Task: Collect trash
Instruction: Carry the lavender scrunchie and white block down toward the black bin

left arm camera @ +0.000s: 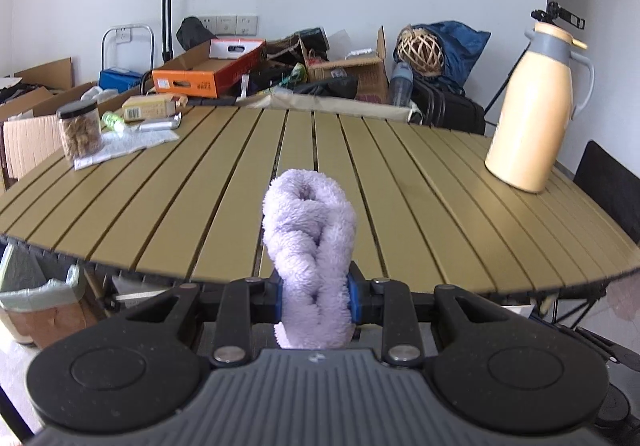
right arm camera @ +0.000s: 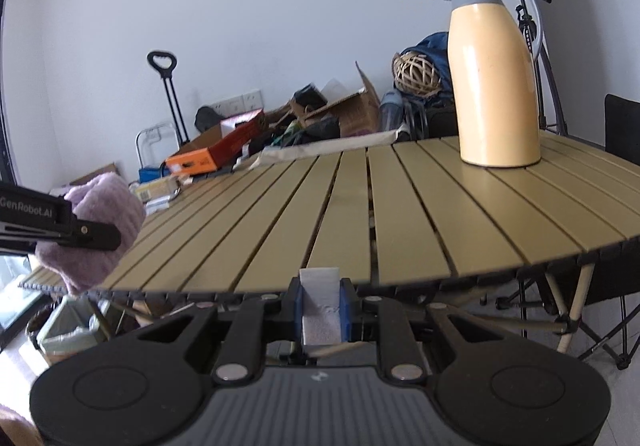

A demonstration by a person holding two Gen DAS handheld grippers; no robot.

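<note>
My left gripper [left arm camera: 316, 294] is shut on a rolled lilac fluffy cloth [left arm camera: 308, 238], which sticks up between its blue pads over the near edge of the slatted table [left arm camera: 400, 206]. The right wrist view shows that same cloth [right arm camera: 108, 202] and the left gripper [right arm camera: 100, 236] at the far left, held above the table's edge. My right gripper [right arm camera: 322, 308] is shut on a small folded white paper piece [right arm camera: 320, 306], just short of the table's near rim. On the far left of the table lie a white tissue [left arm camera: 132, 144], a small green bottle [left arm camera: 113, 121] and a silvery wrapper [left arm camera: 160, 124].
A tall cream thermos jug [left arm camera: 536, 110] stands at the table's right. A jar of snacks [left arm camera: 79, 130] and a small carton [left arm camera: 148, 107] sit at the far left. A lined bin [left arm camera: 40, 298] stands on the floor below the left edge. Boxes and bags crowd the far wall.
</note>
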